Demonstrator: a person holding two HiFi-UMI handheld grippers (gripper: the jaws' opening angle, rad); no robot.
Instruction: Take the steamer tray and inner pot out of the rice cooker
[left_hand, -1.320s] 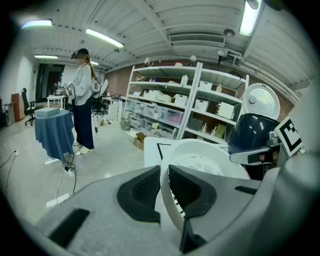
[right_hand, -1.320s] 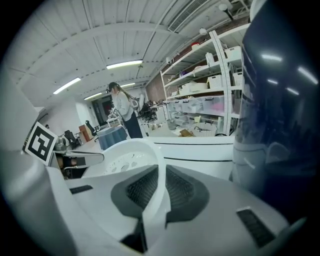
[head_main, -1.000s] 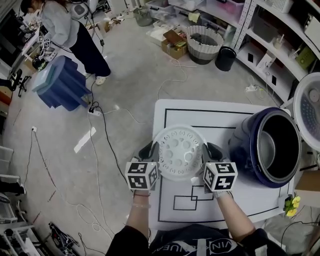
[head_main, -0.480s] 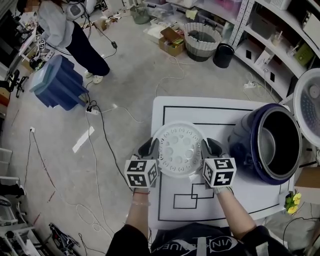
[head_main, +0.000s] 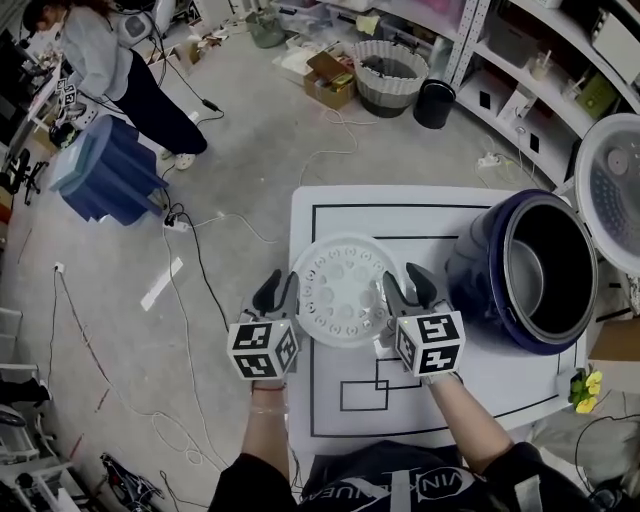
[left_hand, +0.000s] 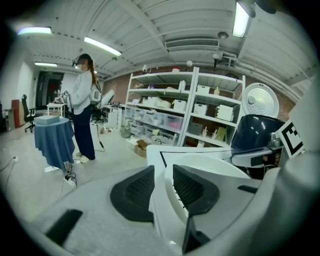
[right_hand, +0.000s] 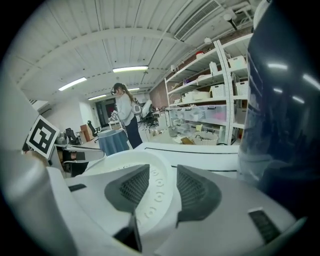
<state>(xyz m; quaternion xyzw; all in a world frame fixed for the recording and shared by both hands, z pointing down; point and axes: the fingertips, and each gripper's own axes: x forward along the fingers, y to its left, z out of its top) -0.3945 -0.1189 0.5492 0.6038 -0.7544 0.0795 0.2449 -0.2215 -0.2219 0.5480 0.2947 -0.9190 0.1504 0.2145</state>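
Observation:
The white perforated steamer tray (head_main: 345, 290) lies on the left part of the white table (head_main: 480, 390). My left gripper (head_main: 275, 292) is at its left rim and my right gripper (head_main: 405, 285) at its right rim. Both sets of jaws are opening. In the left gripper view the tray's (left_hand: 210, 160) rim stands in the narrow gap of the left gripper (left_hand: 162, 172). In the right gripper view the tray (right_hand: 125, 165) runs between the wider-spread pads of the right gripper (right_hand: 162, 172). The dark blue rice cooker (head_main: 480, 270) stands at the right, lid (head_main: 610, 190) up, with the inner pot (head_main: 548, 285) inside.
A person (head_main: 100, 60) stands at the far left beside a blue-draped stand (head_main: 105, 170). Cables trail over the floor. Shelves line the right wall, with a wicker basket (head_main: 392, 75) and a black bin (head_main: 434, 103) before them. Yellow flowers (head_main: 583, 390) sit at the table's right corner.
Both grippers' jaws have spread apart around the tray's rim. The tray and both hands have stayed in about the same place on the table.

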